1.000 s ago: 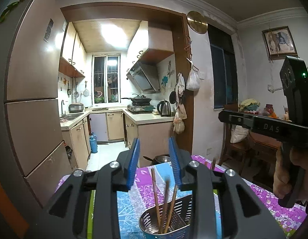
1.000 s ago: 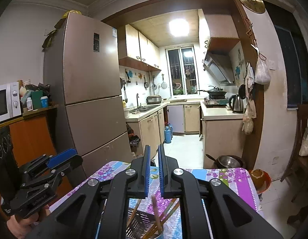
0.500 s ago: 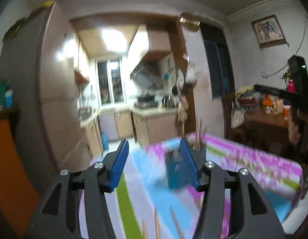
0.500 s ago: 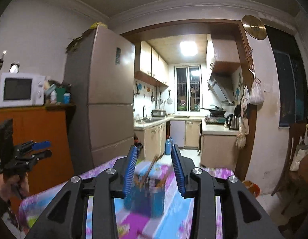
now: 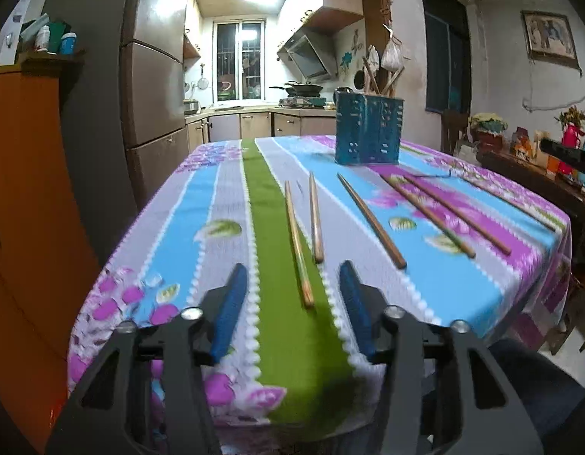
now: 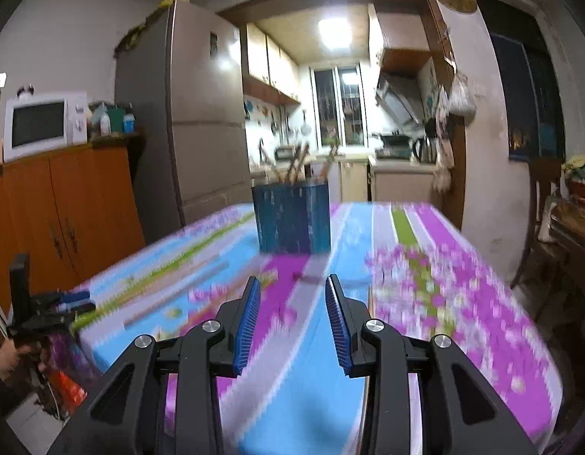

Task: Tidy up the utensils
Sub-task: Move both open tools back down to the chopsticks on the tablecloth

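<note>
Several wooden chopsticks [image 5: 298,242] lie loose on the striped tablecloth [image 5: 216,204], pointing away from me. A blue utensil holder [image 5: 366,132] stands upright at the far end with a few sticks in it; in the right wrist view the holder [image 6: 292,220] is blurred. My left gripper [image 5: 292,265] hangs low over the near table edge, its jaws closing. The near end of one chopstick lies between and just ahead of the tips, untouched by the pads. My right gripper [image 6: 292,277] is open over the cloth with nothing between its fingers.
An orange cabinet [image 6: 65,208] with a microwave [image 6: 42,125] and a tall fridge [image 6: 201,113] stand left of the table. A cluttered side table [image 5: 538,167] is on the right. A person's leg [image 5: 527,375] is at the table's near right corner.
Both grippers have sunk and drawn back from above the holder to the table's near edge. The right jaws went from shut to open. The loose chopsticks have come into view.
</note>
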Action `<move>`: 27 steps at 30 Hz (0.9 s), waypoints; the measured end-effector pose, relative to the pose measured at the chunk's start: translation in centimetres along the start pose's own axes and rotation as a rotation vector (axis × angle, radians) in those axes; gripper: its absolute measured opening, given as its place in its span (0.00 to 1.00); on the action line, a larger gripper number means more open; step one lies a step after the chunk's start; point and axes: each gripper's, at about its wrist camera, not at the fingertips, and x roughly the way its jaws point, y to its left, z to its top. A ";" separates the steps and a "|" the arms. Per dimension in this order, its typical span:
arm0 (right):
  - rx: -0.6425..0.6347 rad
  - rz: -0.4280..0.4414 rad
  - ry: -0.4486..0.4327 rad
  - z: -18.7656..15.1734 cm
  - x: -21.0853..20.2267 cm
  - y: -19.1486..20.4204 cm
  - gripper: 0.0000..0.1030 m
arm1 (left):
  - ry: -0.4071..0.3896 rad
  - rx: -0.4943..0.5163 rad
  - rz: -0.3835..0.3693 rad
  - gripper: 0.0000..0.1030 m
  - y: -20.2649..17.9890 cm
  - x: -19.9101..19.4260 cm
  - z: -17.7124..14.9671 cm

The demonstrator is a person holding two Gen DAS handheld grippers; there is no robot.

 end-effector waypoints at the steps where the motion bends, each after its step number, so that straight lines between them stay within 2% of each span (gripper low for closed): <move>1: 0.004 -0.002 0.015 -0.6 0.1 0.2 0.36 | -0.003 0.006 0.005 0.35 0.0 0.2 -0.2; 4: -0.002 -0.016 0.044 -2.5 -0.1 0.9 0.36 | -0.015 0.013 0.006 0.27 -0.1 0.8 -0.4; 9: 0.009 -0.051 0.058 -4.1 -0.7 0.8 0.36 | -0.015 0.019 -0.010 0.26 -0.1 1.2 -1.5; 14: 0.010 -0.097 0.075 -4.7 -1.2 -0.3 0.36 | -0.049 0.008 -0.007 0.26 -0.1 1.1 -2.3; 18: 0.018 -0.074 0.078 -5.0 -1.1 0.3 0.36 | -0.063 -0.002 0.007 0.26 -0.3 1.2 -2.3; 22: 0.011 0.016 0.105 -5.6 0.6 4.3 0.36 | -0.070 -0.019 0.015 0.25 -0.4 1.3 -2.4; 27: 0.013 0.045 0.123 -6.3 3.4 9.2 0.36 | -0.068 -0.013 0.017 0.25 -0.5 1.2 -2.5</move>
